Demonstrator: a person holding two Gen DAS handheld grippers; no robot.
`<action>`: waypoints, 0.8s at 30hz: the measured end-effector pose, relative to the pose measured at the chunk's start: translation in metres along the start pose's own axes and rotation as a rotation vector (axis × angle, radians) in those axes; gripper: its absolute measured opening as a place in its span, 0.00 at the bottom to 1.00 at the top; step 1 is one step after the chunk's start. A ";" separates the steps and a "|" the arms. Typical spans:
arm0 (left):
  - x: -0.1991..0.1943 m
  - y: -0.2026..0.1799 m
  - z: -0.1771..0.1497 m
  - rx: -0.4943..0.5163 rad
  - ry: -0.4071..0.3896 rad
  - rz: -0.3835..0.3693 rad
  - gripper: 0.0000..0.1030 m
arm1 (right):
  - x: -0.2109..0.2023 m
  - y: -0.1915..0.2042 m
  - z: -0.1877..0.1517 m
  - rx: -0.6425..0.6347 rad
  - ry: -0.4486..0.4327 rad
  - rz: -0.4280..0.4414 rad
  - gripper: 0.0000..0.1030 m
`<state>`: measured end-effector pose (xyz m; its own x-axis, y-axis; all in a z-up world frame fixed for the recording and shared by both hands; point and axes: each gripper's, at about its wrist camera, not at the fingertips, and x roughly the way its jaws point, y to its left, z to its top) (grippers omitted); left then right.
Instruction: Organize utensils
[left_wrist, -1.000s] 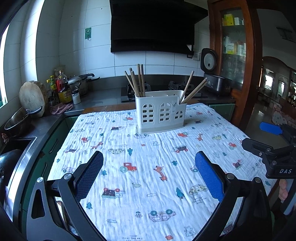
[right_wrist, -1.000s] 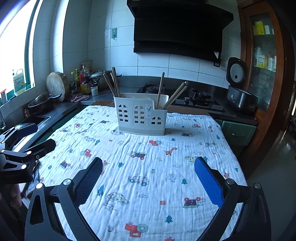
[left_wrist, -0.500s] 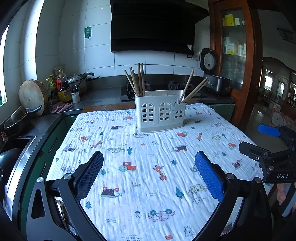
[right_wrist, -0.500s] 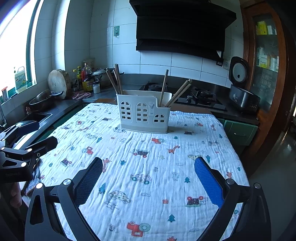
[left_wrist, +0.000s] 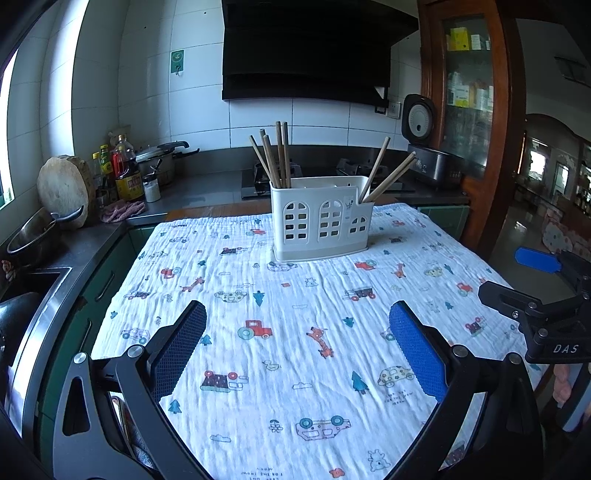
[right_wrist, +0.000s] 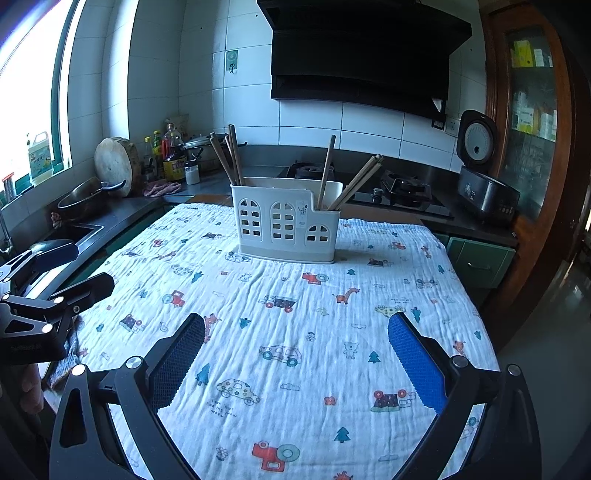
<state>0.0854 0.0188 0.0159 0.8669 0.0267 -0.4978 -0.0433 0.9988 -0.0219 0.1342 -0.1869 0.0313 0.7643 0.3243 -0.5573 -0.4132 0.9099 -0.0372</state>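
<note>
White utensil caddy (left_wrist: 320, 218) stands at 12 o'clock on the printed tablecloth (left_wrist: 295, 332), well apart from you. Chopsticks upright in its left compartment (left_wrist: 275, 157), more leaning in the right (left_wrist: 386, 173). Left gripper (left_wrist: 297, 350) and right gripper (right_wrist: 295, 354) both spread wide, holding nothing. Likely regrouping the split chopsticks: approach from above and pinch a single stick near its top.

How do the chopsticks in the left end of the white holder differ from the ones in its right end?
The left chopsticks form a tighter bunch and stand nearly upright in the tall end of the white holder. The right chopsticks are fewer and lean more steeply outward from the low end. Both groups look like plain brown wood.
</note>
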 end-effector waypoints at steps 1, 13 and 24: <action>0.000 0.000 0.000 0.000 0.001 0.003 0.95 | 0.000 0.000 0.000 0.000 -0.001 0.003 0.93; 0.000 -0.001 -0.002 0.002 0.002 0.003 0.95 | 0.002 0.002 -0.001 -0.003 0.002 0.006 0.93; -0.002 0.000 -0.002 0.000 0.002 0.004 0.95 | 0.002 0.004 -0.001 -0.004 0.001 0.011 0.93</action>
<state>0.0824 0.0182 0.0149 0.8657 0.0306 -0.4996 -0.0467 0.9987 -0.0199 0.1338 -0.1832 0.0295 0.7589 0.3344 -0.5588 -0.4237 0.9052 -0.0338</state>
